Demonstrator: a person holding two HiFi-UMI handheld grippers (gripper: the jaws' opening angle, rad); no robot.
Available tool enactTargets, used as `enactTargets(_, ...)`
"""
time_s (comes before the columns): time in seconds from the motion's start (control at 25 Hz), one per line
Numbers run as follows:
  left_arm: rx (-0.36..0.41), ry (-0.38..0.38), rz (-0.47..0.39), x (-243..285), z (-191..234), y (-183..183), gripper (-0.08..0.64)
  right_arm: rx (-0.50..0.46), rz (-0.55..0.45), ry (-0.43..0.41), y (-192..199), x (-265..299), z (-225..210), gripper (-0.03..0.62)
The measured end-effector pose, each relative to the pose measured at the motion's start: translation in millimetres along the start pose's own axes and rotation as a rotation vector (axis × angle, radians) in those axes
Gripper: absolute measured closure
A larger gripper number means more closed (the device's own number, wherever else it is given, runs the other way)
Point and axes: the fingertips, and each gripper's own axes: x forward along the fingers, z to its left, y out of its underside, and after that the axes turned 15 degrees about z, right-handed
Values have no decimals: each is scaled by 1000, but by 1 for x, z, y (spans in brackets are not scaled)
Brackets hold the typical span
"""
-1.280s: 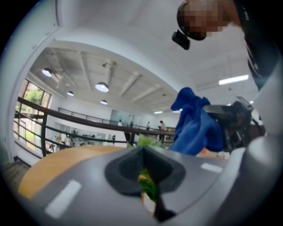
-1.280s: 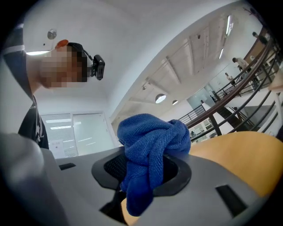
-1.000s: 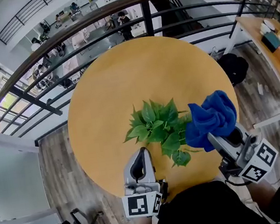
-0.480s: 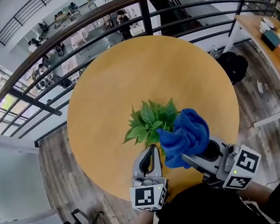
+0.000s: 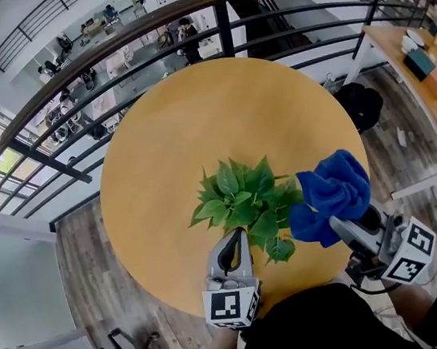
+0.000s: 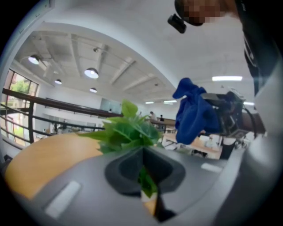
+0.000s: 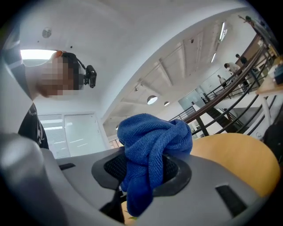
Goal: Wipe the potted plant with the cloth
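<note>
1. my left gripper point(image 5: 233, 240) is pinched shut on the plant point(image 5: 245, 202), got it by a near leaf, mid table point(image 5: 194, 116).
2. right gripper point(image 5: 345, 228) is clamped on the cloth point(image 5: 334, 192), just right of the plant.

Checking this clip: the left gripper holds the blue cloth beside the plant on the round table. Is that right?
No. The right gripper holds the blue cloth, as the right gripper view shows; it is beside the plant on the round table.
</note>
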Motion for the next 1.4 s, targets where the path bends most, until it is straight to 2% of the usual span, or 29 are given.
enactTargets(0.12, 12, 19, 23, 5, -6, 5, 557, -13, 30, 58, 13, 10, -14, 442)
enactTargets(0.2, 25, 31, 34, 8, -12, 7, 557, -12, 67, 49, 28, 27, -12, 442)
enactTargets(0.48, 66, 59, 22, 14, -26, -2, 557, 3, 117, -94, 49, 71, 26, 442)
enactTargets(0.6, 71, 57, 22, 14, -27, -2, 557, 25, 109, -154, 43, 69, 38, 442)
enactTargets(0.8, 59, 57, 13, 14, -27, -5, 557, 134, 45, -238, 16, 48, 40, 442)
enactTargets(0.92, 61, 61, 6, 12, -28, -6, 557, 100, -4, -198, -5, 26, 26, 442)
enactTargets(1.04, 62, 55, 10, 11, -25, -4, 557, 34, -18, -98, -16, 13, 0, 442)
enactTargets(1.2, 58, 55, 13, 11, -25, -4, 557, 7, 34, 11, 2, 20, -25, 442)
enactTargets(1.28, 66, 55, 19, 12, -26, -2, 557, 43, 72, -16, 20, 37, -19, 442)
enactTargets(1.4, 74, 60, 25, 13, -29, -1, 557, 73, 99, -155, 32, 61, 19, 442)
